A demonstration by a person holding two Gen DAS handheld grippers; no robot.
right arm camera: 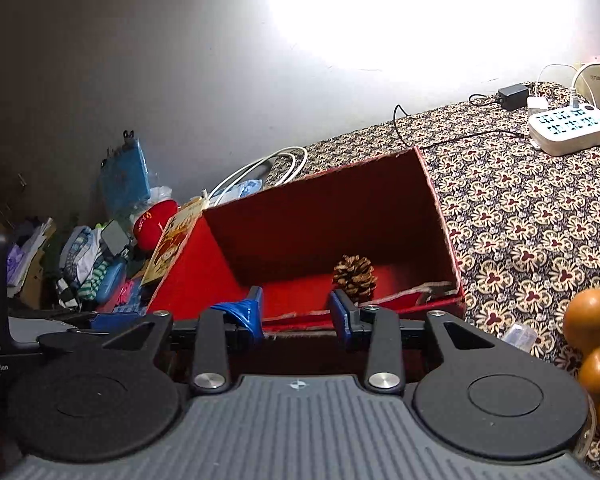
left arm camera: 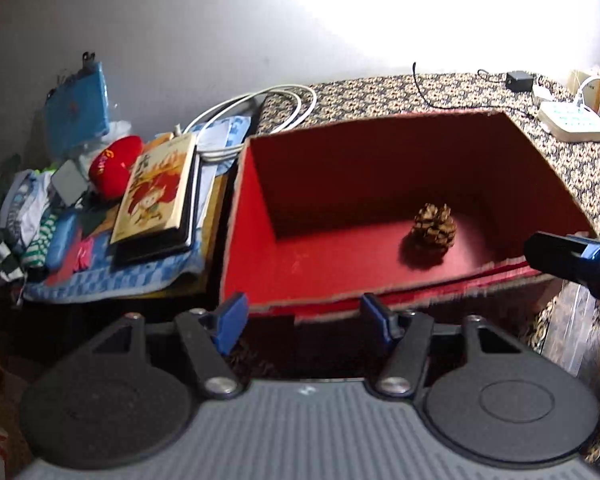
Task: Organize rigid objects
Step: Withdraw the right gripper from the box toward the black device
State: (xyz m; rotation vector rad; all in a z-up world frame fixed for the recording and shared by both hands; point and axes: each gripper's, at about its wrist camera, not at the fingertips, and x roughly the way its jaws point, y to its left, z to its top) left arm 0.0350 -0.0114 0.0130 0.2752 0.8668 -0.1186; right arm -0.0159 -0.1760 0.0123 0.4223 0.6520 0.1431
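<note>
Patterned cloth (right arm camera: 520, 216) bears red box (left arm camera: 256, 216) holding pinecone (left arm camera: 434, 232); left gripper (left arm camera: 304, 316) and right gripper (right arm camera: 298, 316) both spread, empty.

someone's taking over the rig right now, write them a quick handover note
Left gripper: fingers apart, nothing between them, at the red box's near edge.
Right gripper: fingers apart, empty, also at the near edge.
Done: one pine cone sits inside the box.
Left: a wooden gourd stands on the patterned cloth to the right of the box, probably next.
</note>
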